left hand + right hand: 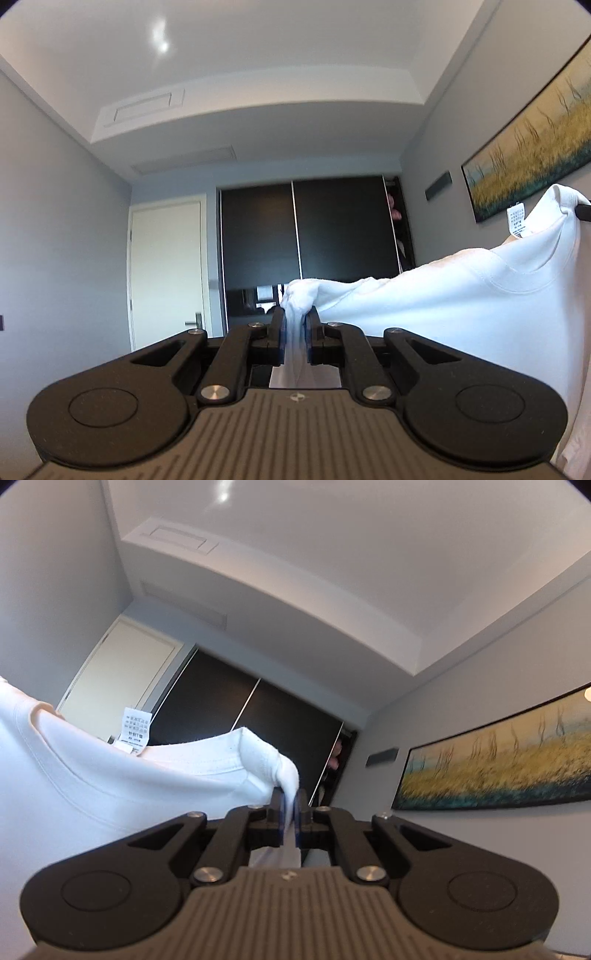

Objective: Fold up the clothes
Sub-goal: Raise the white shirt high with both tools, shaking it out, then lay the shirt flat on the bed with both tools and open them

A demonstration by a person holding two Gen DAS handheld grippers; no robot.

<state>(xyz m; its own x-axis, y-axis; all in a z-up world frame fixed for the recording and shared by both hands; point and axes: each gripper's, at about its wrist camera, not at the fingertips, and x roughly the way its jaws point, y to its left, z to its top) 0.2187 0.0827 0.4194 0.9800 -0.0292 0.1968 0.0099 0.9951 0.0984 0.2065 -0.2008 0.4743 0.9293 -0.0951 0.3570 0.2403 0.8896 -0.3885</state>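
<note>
Shirt [461,295] held aloft, stretched between both claws, neckline and label [519,218] up. Left gripper [295,325] pinched one shoulder, right gripper [290,808] pinched other. Best kept level, taut, grips firm; lowered flat before folding.

A white T-shirt [461,295] hangs stretched in the air, held up by its two shoulder corners — one bunch of fabric pinched in the jaws of the left gripper [295,325], the other in the jaws of the right gripper [290,805]. Between the two pinched corners the top edge sags, and the round ribbed neckline [528,280] dips in a shallow curve. A small white care label [135,731] with grey print stands up from the inside of the collar. The cloth is plain and smooth across the chest — creased only where it gathers into each grip. The lower part drops out of sight.
</note>
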